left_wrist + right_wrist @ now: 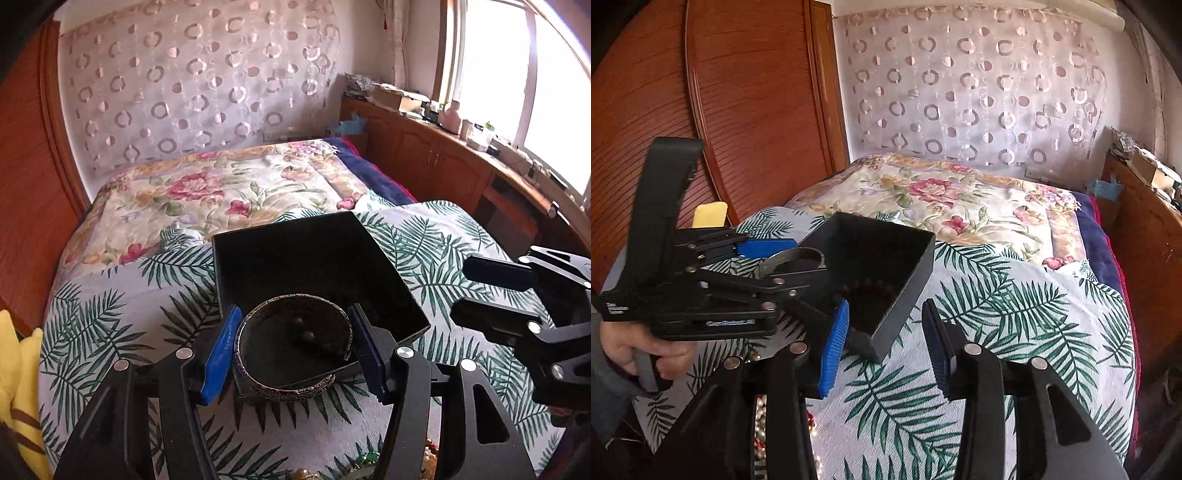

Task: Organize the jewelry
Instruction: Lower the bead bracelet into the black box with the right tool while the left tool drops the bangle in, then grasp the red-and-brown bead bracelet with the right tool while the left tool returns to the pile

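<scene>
The left claw grips a silver cuff bracelet between its blue pads, holding it over the near corner of the open black box. The right claw stands partly open with nothing between its pads, just beside the box's near corner. Dark beads lie inside the box, which sits on a palm-leaf cloth on the bed.

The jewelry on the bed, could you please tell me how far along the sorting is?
Done: brown beads already lie inside the black box. In hand: the left gripper holds a silver cuff bracelet over the box's near corner. The right gripper is open and empty beside the box. Left: a pile of pearls and beads remains on the leaf-print cloth.
</scene>
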Available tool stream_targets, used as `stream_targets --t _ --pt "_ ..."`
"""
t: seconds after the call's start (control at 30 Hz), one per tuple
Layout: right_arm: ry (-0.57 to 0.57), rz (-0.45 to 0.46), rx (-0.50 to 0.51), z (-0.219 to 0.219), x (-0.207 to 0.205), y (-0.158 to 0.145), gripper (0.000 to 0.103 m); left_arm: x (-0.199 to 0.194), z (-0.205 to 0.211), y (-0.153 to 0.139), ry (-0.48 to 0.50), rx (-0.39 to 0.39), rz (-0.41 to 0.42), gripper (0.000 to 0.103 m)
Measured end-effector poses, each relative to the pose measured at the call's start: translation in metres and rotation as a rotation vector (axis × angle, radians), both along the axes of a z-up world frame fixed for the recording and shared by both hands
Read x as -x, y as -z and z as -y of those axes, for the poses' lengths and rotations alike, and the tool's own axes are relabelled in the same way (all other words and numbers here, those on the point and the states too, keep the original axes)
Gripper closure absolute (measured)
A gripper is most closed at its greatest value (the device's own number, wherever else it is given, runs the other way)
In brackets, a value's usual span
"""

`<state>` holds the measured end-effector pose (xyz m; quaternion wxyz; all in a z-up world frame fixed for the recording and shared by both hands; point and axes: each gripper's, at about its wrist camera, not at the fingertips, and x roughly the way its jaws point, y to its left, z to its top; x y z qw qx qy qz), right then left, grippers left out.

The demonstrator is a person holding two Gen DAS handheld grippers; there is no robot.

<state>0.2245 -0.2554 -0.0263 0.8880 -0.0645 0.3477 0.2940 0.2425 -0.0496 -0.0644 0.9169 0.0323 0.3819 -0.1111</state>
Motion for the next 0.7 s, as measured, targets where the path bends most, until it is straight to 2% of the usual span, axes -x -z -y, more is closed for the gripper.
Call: stream_targets --t 0.13,0.23,0.37,0.43,0.6,0.7 --pt "-0.002 0.004 -0.009 0.004 0.007 0.000 0.059 0.000 0.001 0.000 -0.005 -0.002 0.008 0.043" --pt "0.001 0.004 -0.011 0.006 0.011 0.001 0.059 0.004 -0.001 -0.003 -0.008 0.009 0.025 0.031" --pt "0.006 0.006 -0.019 0.013 0.021 0.001 0.059 0.016 -0.008 -0.011 -0.013 0.022 0.050 0.029" --pt "0.003 0.005 -0.022 0.014 0.028 0.001 0.059 0.026 -0.014 -0.015 -0.023 0.031 0.075 0.016" --pt "-0.018 -0.008 -0.027 0.016 0.050 0.007 0.059 0.054 -0.026 -0.018 -0.031 0.034 0.114 0.008" --pt "-0.038 -0.028 -0.028 0.011 0.059 0.014 0.059 0.072 -0.032 -0.014 -0.039 0.029 0.135 0.008"
